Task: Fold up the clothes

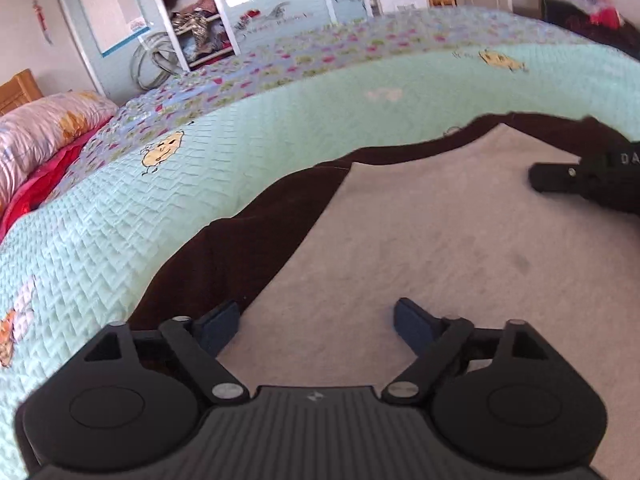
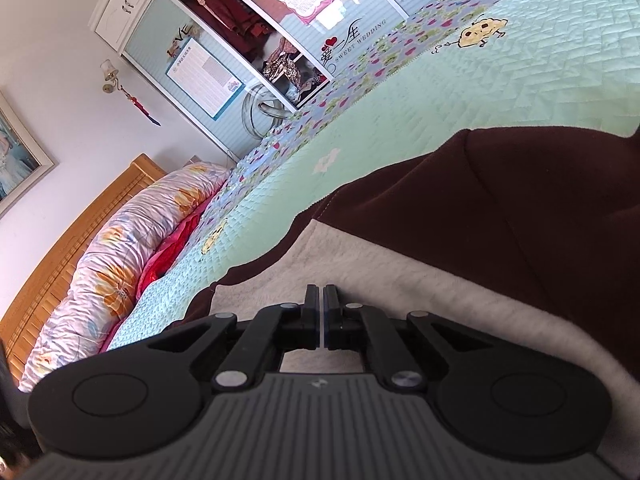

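The garment [image 1: 440, 232] lay spread on the bed's green quilt [image 1: 200, 184], pale fleecy lining up, dark brown outer cloth along its far edge. My left gripper [image 1: 316, 320] hovered over the lining, jaws wide and empty. My right gripper [image 2: 323, 294] had its jaws closed; whether they pinched cloth, I couldn't tell. A floral pillow [image 2: 132, 248] lay by the headboard [image 2: 60, 248].

"SWEET WEDDING", "LOVE" on wardrobe [image 2: 240, 32] doors
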Motion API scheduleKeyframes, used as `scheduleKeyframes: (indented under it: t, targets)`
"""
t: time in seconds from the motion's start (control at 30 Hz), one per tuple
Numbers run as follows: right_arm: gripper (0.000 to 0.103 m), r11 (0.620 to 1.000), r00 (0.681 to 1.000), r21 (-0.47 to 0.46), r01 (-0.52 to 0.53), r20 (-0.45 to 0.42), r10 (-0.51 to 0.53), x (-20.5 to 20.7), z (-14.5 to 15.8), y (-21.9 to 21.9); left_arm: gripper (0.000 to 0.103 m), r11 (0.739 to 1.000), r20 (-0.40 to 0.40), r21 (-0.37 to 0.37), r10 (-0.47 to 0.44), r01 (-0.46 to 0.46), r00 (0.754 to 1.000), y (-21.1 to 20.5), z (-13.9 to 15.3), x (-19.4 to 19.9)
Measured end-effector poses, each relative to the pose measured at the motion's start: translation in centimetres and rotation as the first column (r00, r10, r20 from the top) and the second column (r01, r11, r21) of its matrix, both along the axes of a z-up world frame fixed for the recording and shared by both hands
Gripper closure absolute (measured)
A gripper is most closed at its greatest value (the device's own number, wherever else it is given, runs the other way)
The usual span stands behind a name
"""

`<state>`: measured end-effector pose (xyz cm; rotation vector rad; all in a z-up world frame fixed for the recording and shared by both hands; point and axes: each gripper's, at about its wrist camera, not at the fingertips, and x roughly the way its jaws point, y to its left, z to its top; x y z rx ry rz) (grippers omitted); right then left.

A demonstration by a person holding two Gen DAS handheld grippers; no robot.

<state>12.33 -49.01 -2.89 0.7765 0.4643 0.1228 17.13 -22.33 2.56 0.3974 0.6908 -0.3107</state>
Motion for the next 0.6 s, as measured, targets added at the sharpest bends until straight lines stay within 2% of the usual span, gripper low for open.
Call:
scheduleKeyframes:
  t: [0.1, 0.27, 0.37, 0.5, 0.53, 0.57, 0.6]
  targets:
    - [0.099, 1.000, 1.000, 0.002, 0.000, 0.001, 0.000, -0.1, 0.0, -0.1, 0.000, 0.998, 0.016, -0.056, 0.036, -0.035, 0.999, 0.5, -0.6, 1.5]
    - [0.099, 1.000, 1.000, 0.006, 0.001, 0.003, -0.001, -0.1, 0.0, -0.1, 0.000, 0.994, 0.042, -0.092, 0.070, -0.066, 0.997, -0.5, -0.9, 4.4]
    - [0.099, 1.000, 1.000, 0.007, 0.002, 0.005, -0.002, -0.1, 0.1, -0.1, 0.000, 0.987, 0.025, -0.134, 0.097, -0.093, 0.995, -0.5, -0.8, 6.2]
    - [0.099, 1.000, 1.000, 0.012, 0.002, 0.006, -0.002, -0.1, 0.0, -0.1, 0.000, 0.986, 0.008, -0.122, 0.119, -0.117, 0.993, -1.0, -0.1, 7.7]
    - [0.099, 1.000, 1.000, 0.014, 0.002, 0.005, -0.002, -0.1, 0.0, -0.1, 0.000, 0.982, -0.007, -0.139, 0.130, -0.130, 0.991, -0.5, 0.5, 7.6]
    - [0.100, 1.000, 1.000, 0.016, 0.002, 0.006, -0.002, -0.2, 0.0, -0.1, 0.009, 0.977, -0.023, -0.159, 0.142, -0.144, 0.990, -0.1, 1.1, 7.4]
    - [0.099, 1.000, 1.000, 0.016, 0.002, 0.005, -0.002, -0.2, 0.0, -0.2, 0.016, 0.964, -0.053, -0.219, 0.146, -0.154, 0.988, 0.9, 2.0, 6.9]
